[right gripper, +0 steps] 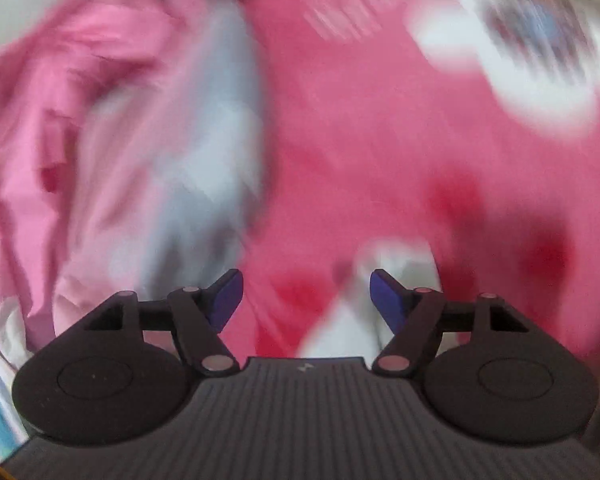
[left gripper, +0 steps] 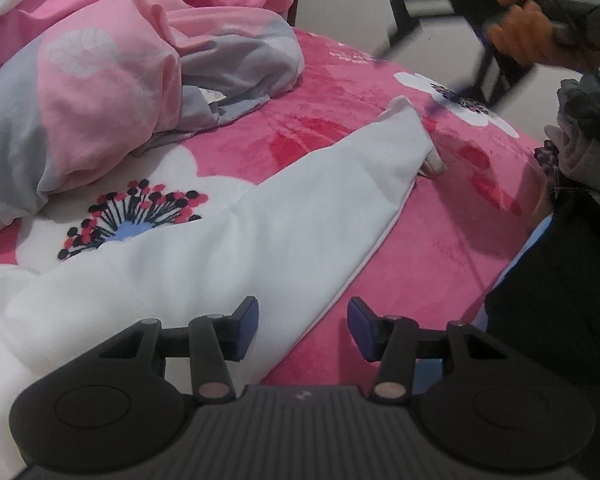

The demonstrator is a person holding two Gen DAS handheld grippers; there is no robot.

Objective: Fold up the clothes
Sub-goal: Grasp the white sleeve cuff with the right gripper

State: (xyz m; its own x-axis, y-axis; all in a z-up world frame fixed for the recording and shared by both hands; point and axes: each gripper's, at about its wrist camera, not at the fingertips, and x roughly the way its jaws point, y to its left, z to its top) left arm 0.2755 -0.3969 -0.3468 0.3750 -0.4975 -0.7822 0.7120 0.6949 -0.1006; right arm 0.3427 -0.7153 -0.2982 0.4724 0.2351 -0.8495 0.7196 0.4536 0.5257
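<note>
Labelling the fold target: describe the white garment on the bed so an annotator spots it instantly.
Start from the pink floral blanket that covers the bed. The white garment lies flat on it in the left wrist view, running from the near left corner to a narrow cuffed end near the middle. It is plain white and smooth, unlike the crumpled pink-and-grey bedding heaped behind it.

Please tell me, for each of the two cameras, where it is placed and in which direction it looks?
Left wrist: sits on the left gripper, looks down along open fingers at the white garment on the pink blanket; right gripper and hand show top right.
Right wrist: sits on the right gripper, looks down, blurred; its fingers are open, empty.
Shared: blanket, white garment, pink-grey bedding.
</note>
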